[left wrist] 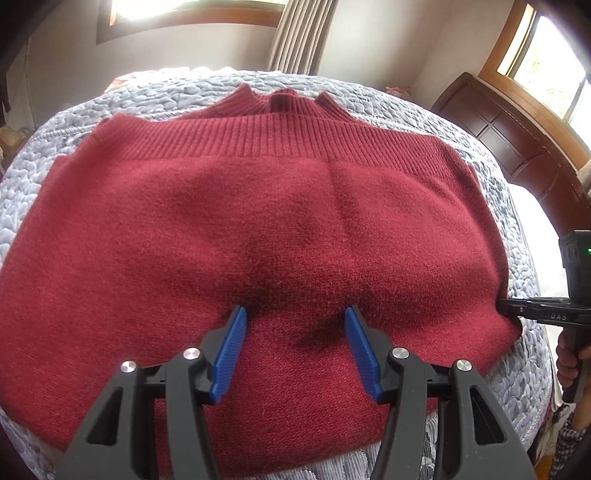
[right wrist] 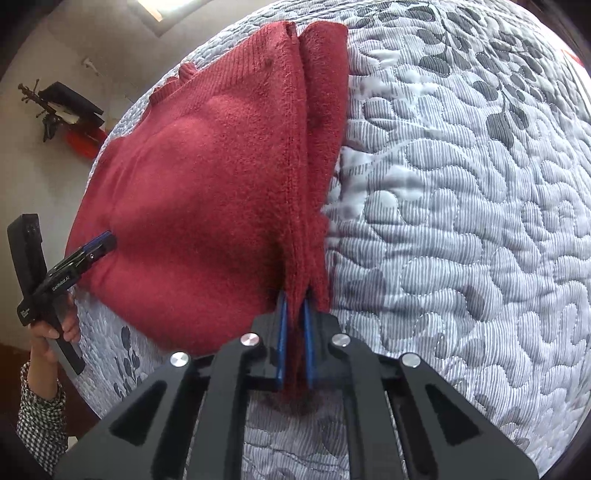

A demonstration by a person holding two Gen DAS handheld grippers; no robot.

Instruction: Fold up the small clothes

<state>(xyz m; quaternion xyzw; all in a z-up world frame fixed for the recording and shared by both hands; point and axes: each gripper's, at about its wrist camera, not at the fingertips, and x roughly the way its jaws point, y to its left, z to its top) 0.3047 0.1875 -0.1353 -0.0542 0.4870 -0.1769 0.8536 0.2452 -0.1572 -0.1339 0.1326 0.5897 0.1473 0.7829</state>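
Left gripper (left wrist: 295, 315): black plastic scissor-type linkage arms with triangular cut-outs, four round silver pivot screws, two ribbed blue finger pads (left wrist: 231, 354). Right gripper (right wrist: 294, 301): identical build, same blue pads (right wrist: 282, 343) and silver screws. White lettering is printed along each gripper's side; a green indicator light shows on the right unit's black housing. The person wears a black-and-white checked sleeve (right wrist: 40, 410).

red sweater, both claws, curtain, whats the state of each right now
red sweater: folded, lying on the quilted mattress
left claw: open, over the sweater's near part
right claw: shut on the sweater's side edge
curtain: drawn aside, beside the window
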